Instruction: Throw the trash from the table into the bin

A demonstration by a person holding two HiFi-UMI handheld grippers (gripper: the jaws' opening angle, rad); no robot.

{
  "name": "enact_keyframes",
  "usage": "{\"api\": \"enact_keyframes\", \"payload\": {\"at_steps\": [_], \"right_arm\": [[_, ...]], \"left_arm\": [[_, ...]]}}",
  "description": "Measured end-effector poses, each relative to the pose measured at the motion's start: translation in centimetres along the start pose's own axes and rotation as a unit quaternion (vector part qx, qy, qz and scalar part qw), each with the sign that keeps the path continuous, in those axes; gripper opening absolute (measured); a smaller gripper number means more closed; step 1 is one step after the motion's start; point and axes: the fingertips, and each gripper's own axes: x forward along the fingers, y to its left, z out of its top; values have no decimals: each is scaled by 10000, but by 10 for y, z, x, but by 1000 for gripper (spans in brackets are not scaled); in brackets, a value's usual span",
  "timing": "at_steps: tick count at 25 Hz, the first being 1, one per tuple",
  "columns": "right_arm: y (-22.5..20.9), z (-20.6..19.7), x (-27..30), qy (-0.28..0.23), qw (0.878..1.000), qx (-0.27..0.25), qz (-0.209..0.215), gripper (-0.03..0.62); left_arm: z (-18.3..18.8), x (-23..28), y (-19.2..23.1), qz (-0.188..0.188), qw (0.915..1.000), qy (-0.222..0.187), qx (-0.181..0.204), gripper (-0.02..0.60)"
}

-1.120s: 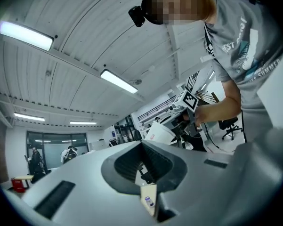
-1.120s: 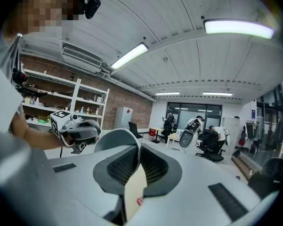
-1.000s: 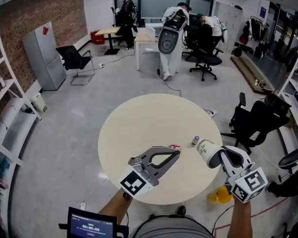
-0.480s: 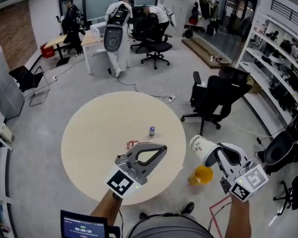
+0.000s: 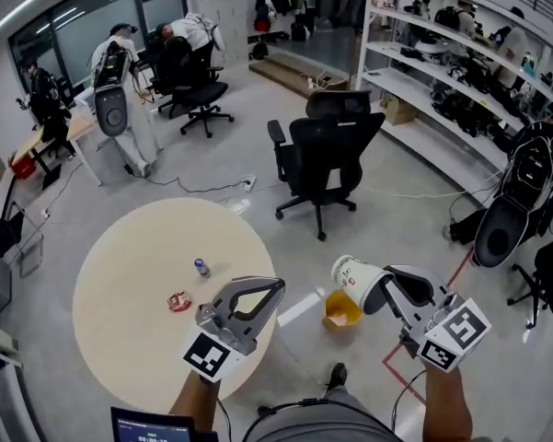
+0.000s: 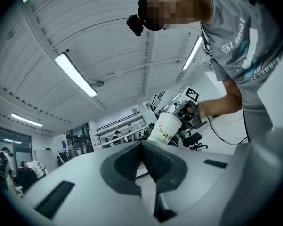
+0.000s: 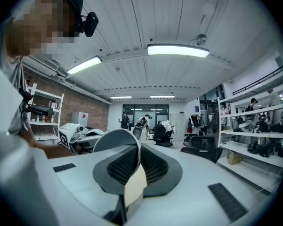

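Head view looks down on a round pale desk [image 5: 120, 284] at the left and bare grey floor [image 5: 414, 210] at the right, with both grippers held out level in front of the person. The right gripper [image 5: 375, 289] has its jaws closed on a white paper cup [image 5: 352, 280], which lies on its side in the air, clear of the desk's edge and over the floor. In this view the cup sits just above a yellow bin [image 5: 342, 310] that stands on the floor close to the desk's right edge. Right gripper view shows the jaws [image 7: 137, 149] nearly together, pinching the cup's thin wall [image 7: 133, 188] between their ribbed pads. The left gripper [image 5: 269, 290] hovers over the desk's right rim, and the left gripper view shows its jaws [image 6: 142, 146] pressed together with nothing between them; beyond them the cup [image 6: 164, 128] shows with red print on its side, held at its wider end by the right gripper [image 6: 190, 115]. On the desk, well apart from both grippers, a small bottle [image 5: 202, 267] stands upright, and a red wrapper [image 5: 178, 300] lies near it, closer to the person. A black office chair [image 5: 324, 150] stands on the floor beyond the bin, shelves [image 5: 442, 72] line the right wall, and several people are at desks in the far left corner.
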Motion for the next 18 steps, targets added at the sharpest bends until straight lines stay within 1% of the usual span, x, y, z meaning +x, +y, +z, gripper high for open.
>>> {"api": "enact_keyframes", "payload": {"at_steps": [4,8,14,18], "right_arm": [[-56,-16,-27,91,9991,92,-407,29],[-102,-36,-30,201,9981,217,-547,29],[-149,-82,-20,457,9941,537,-829,29],[-183,-123,-2,673,9902,791,-930,29]], "left_arm": [[0,71,-9,-423,9988,-238,-59,41],[-13,127,-7,-607,9974,-341,-175,41],[-46,171,-11,-981,9943,-209,-359,41],[-81,202,-13,-1094,9924,-120,-550,41]]}}
